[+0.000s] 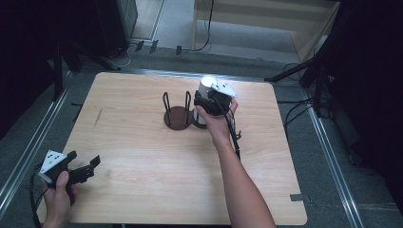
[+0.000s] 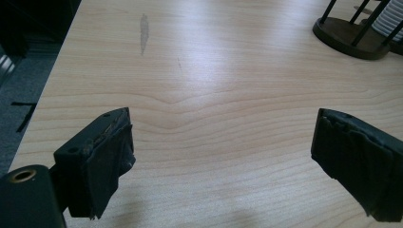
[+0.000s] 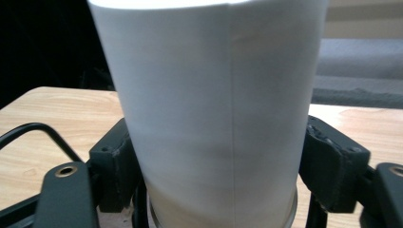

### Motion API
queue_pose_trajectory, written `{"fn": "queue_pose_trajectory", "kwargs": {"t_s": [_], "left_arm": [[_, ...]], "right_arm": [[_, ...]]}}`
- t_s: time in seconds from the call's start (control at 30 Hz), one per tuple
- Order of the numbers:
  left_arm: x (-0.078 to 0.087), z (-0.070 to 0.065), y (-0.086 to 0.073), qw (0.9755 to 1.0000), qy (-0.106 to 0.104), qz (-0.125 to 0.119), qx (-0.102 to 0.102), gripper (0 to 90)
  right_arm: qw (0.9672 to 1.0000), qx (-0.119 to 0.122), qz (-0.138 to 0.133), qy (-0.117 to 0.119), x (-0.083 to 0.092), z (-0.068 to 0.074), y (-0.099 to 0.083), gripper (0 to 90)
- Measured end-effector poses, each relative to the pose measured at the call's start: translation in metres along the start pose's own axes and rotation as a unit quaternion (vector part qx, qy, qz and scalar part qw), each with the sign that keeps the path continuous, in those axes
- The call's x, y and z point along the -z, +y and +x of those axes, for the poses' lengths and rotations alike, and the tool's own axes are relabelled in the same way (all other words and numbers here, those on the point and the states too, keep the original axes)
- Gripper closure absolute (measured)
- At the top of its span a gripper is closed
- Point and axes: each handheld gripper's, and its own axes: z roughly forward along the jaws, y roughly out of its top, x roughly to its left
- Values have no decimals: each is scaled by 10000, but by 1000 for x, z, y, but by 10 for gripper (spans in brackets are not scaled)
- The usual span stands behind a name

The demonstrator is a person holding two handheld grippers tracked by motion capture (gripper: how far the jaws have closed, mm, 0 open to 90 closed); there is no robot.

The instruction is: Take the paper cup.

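White paper cup (image 3: 209,109), tall and slightly tapered, stands upright at centre of the right gripper view. One black jaw pad sits against each side of its lower wall; the cup is clamped between them. A dark wire loop (image 3: 43,135) curves in at lower left of that view.

Near edge first, high view: left gripper (image 1: 88,168) sits at lower left of the frame, held in a hand (image 1: 59,194) over the light wooden table (image 1: 157,180), grey three-cornered plate on top. Its jaws stand wide apart with nothing between them. Left gripper view has the two black pads (image 2: 102,166) at the lower corners with bare wood grain between, and a grey smear mark (image 2: 144,26) on the tabletop at upper left.

Mid frame: forearm rises from bottom centre-right to the right gripper (image 1: 205,103), just right of centre, closed on the cup (image 1: 205,85).

Farther: dark brown round-based wire holder (image 1: 177,114) with upright loops stands just left of the cup, touching or nearly so, cannot tell which. Its base also appears at upper right of the left gripper view (image 2: 349,35).
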Motion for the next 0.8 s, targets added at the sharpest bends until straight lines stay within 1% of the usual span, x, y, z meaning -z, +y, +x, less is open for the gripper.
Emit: {"fn": "queue_pose_trajectory", "kwargs": {"t_s": [0.03,0.17,0.3,0.37,0.53,0.6,0.67,0.8], "left_arm": [[0,0,0,10000,-6,5,0,70],[0,0,0,10000,-19,7,8,70],[0,0,0,10000,-27,8,1,70],[0,0,0,10000,-32,7,-4,70],[0,1,0,10000,-44,15,9,70],[0,1,0,10000,-43,14,12,70],[0,1,0,10000,-46,14,14,70],[0,1,0,10000,-48,13,14,70]], "right_arm": [[9999,111,-56,-82,0,2,0,246],[9998,169,-98,-107,0,4,0,250],[9997,156,-104,-137,0,4,1,254],[9997,135,-166,-139,2,4,3,260],[9994,270,-168,-114,4,6,7,263],[9994,259,-198,-112,4,6,7,264],[9995,159,-263,-74,6,5,9,268],[9992,192,-332,-73,9,6,14,269]]}}
